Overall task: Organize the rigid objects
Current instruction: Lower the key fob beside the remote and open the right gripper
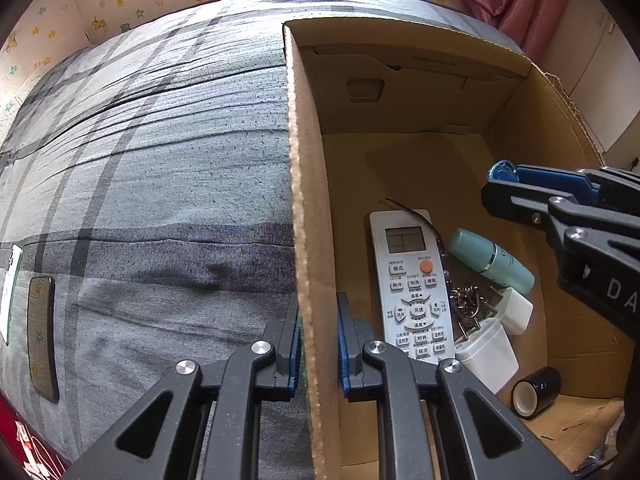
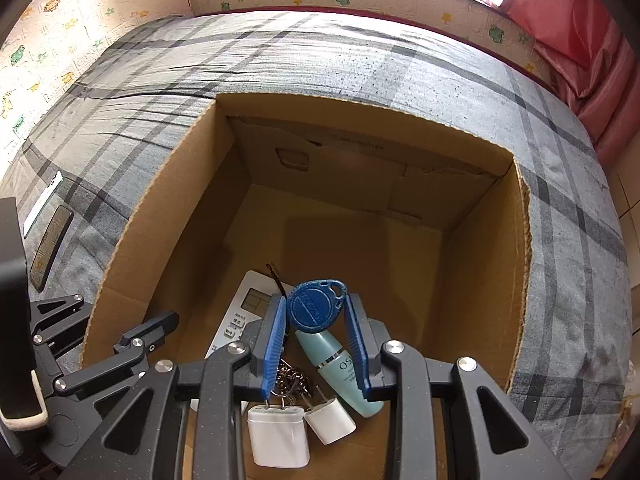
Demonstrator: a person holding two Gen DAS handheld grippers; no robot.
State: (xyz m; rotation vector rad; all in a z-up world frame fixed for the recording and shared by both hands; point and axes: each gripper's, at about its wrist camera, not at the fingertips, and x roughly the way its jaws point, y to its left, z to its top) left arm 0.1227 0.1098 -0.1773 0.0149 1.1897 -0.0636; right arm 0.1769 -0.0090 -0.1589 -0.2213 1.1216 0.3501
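While the cardboard box [image 2: 480, 264] sits open-topped on the grey plaid bedspread [image 1: 160, 160], its floor holds quite a collection. Down there lies a white air-conditioner remote [image 1: 412, 288], face up, along the left side. Just beside it sits a tangle of metal key rings [image 1: 466, 300], and touching those are two white plug adapters [image 2: 278, 436], prongs pointing toward the far wall. A teal bottle [image 1: 492, 260] lies on its side next to them, and a small black roll [image 1: 536, 392] rests apart in the near right corner.

Now the right gripper [image 2: 316, 312], held over the box, is clamped on a blue key fob [image 2: 316, 304], its blue pads pressing either edge of the fob, directly above the teal bottle's cap. And the left gripper [image 1: 318, 344] straddles the box's left wall, one finger outside, one inside; whether it actually pinches the cardboard cannot be told. Out on the bedspread lie a phone [image 1: 42, 336] and a white card [image 1: 10, 296], well apart from the box.
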